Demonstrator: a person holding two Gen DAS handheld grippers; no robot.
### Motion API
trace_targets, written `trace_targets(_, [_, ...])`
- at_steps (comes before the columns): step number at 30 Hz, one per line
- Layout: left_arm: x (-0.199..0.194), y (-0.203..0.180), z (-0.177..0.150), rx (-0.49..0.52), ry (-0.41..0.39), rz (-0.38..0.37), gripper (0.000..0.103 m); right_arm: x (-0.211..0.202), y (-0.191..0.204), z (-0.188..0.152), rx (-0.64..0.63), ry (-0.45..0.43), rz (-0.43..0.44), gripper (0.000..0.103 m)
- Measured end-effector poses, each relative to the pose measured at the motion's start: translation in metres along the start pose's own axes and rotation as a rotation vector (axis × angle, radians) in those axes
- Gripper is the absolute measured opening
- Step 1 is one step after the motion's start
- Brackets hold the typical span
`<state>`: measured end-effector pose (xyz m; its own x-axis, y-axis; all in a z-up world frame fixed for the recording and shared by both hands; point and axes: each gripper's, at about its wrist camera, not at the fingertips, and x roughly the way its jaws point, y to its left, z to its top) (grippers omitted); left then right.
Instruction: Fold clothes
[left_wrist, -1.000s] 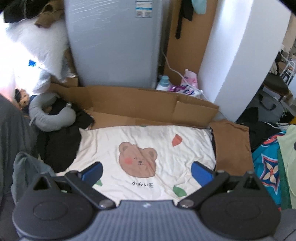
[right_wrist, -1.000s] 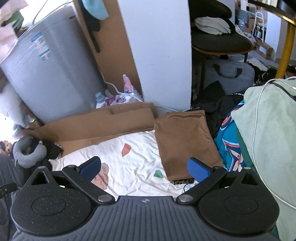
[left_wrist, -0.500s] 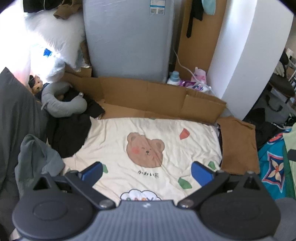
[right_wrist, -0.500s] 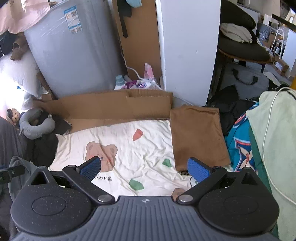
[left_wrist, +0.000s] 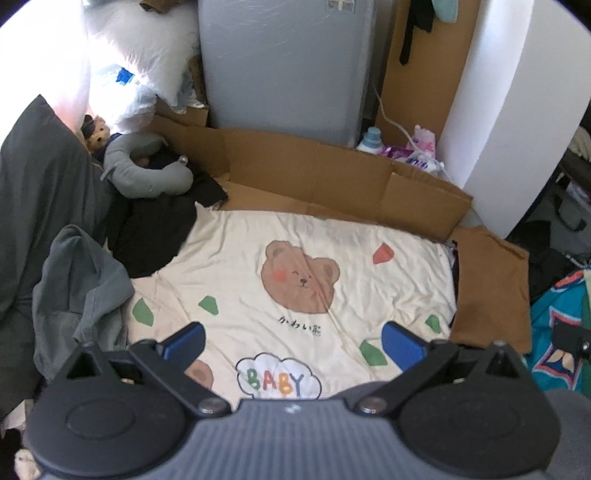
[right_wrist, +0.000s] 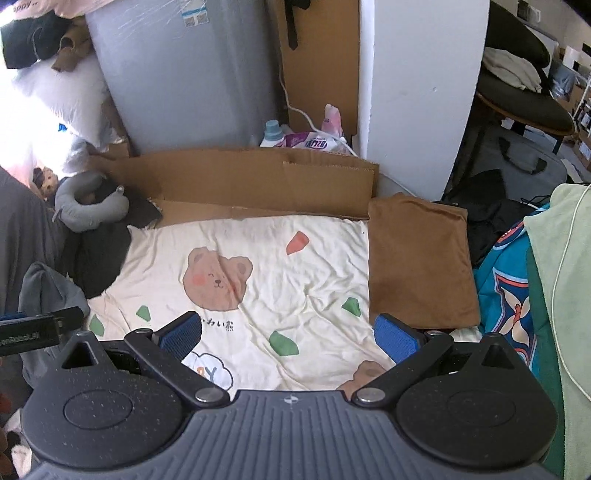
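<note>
A cream cloth (left_wrist: 306, 288) lies spread flat in the middle of the scene, soft and lightly creased, printed with a brown bear face, small green and red patches and a white cloud lettered "BABY". Flush against its right edge rests a folded brown garment (right_wrist: 417, 258), a smooth matte rectangle. Stiff corrugated cardboard (right_wrist: 258, 181) lies under the cloth's far edge and stands up behind it as a low wall. On the left, a plump grey neck pillow (left_wrist: 147, 173) curls in a U on top of crumpled black clothing (left_wrist: 155, 232), and a limp grey-green garment (left_wrist: 81, 288) is heaped near the cloth's left side. To the right lies a teal patterned fabric (right_wrist: 509, 280).

The left tongs (left_wrist: 293, 343) hang above the cloth's near part with their ribbed blue pads wide apart and nothing between them. The right tongs (right_wrist: 288, 334) are likewise spread wide and empty over the cloth.
</note>
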<state>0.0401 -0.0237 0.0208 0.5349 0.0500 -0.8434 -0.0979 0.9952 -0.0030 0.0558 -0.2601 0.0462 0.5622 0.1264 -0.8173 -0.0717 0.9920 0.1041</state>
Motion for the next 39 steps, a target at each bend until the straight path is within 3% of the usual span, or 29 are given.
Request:
trace_targets(16, [0.016,-0.022,-0.027,0.038,0.035,0.023,0.103,0.031,0.003,-0.023,-0.036,0.073,-0.025,0.102])
trace_targets(28, [0.025,-0.025,-0.025,0.066,0.021,0.071,0.103,0.036,0.002,-0.026,-0.052,0.061,-0.014,0.102])
trace_targets(39, [0.029,-0.023,-0.023,0.069,0.039,0.058,0.102,0.037,0.001,-0.025,-0.052,0.056,-0.021,0.102])
